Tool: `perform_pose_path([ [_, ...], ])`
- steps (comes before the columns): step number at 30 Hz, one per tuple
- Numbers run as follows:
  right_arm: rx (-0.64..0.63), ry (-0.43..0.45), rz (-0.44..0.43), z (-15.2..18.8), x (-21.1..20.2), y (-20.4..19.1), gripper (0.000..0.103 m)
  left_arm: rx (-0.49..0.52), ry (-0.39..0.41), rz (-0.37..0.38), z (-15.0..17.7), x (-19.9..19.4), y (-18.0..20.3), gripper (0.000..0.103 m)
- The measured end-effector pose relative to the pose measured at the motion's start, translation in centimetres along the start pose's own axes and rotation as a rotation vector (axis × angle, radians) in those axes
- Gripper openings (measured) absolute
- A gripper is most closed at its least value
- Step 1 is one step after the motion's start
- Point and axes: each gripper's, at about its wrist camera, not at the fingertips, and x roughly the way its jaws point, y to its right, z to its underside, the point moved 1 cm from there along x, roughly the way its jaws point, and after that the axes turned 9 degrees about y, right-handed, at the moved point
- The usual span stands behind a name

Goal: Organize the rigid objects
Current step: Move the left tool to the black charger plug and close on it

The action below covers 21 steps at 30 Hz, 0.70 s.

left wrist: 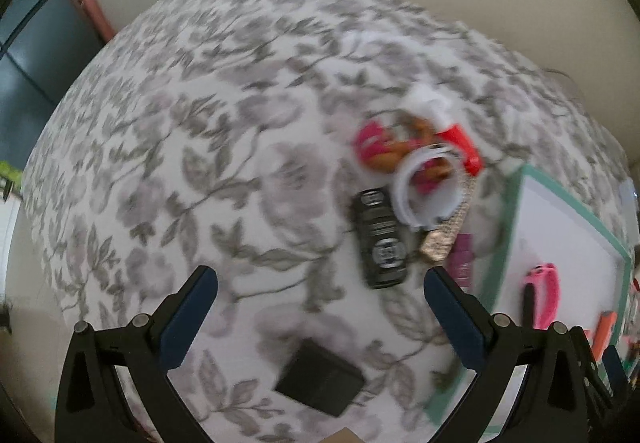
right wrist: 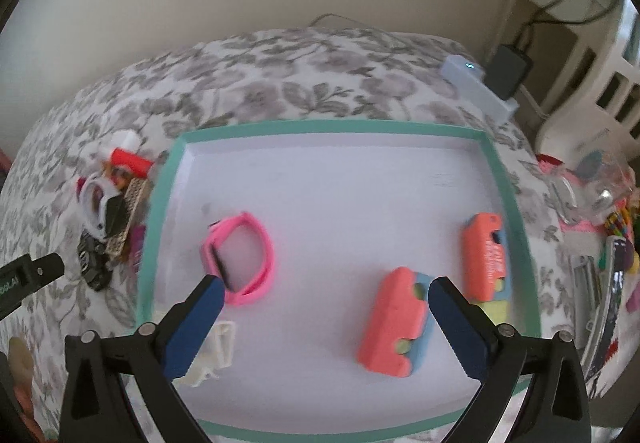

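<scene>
A white tray with a teal rim (right wrist: 360, 127) lies on a floral cloth. In it rest a pink watch band (right wrist: 242, 255), two orange foam blocks (right wrist: 394, 327) (right wrist: 486, 255) and a white clip (right wrist: 212, 353). My right gripper (right wrist: 326, 287) hangs open above the tray, with nothing between its blue fingers (right wrist: 196, 327). My left gripper (left wrist: 320, 277) is open over the cloth, left of the tray (left wrist: 576, 215). Ahead of it lies a pile: a black remote-like bar (left wrist: 380, 239), a white ring (left wrist: 426, 189), a small doll (left wrist: 394, 147), a red-and-white piece (left wrist: 452, 127) and a glittery strip (left wrist: 444, 239). A black box (left wrist: 320, 379) sits between the left fingers.
To the right of the tray lie several loose items, among them a metal clip (right wrist: 588, 295) and coloured beads (right wrist: 618, 223). A grey device (right wrist: 476, 85) and a black adapter (right wrist: 508, 71) sit at the cloth's far edge by the wall. A pink roll (left wrist: 88, 7) leans at the back left.
</scene>
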Motion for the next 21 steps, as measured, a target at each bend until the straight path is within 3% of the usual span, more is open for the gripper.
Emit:
perform_pose_path([
  [11, -0.086, -0.044, -0.222, 0.6, -0.9, -7.3, 0.103, -0.154, -0.035, -0.074, -0.5, 0.5, -6.6, 0.103],
  [17, -0.153, -0.066, -0.227, 1.4, -0.6, -9.4, 0.103, -0.088, -0.128, -0.051, 1.4, 1.8, -5.8, 0.103],
  [21, -0.110, -0.091, -0.201, 1.5, 0.1, -8.2, 0.103, -0.060, -0.132, -0.025, 2.0, 1.5, -4.8, 0.103],
])
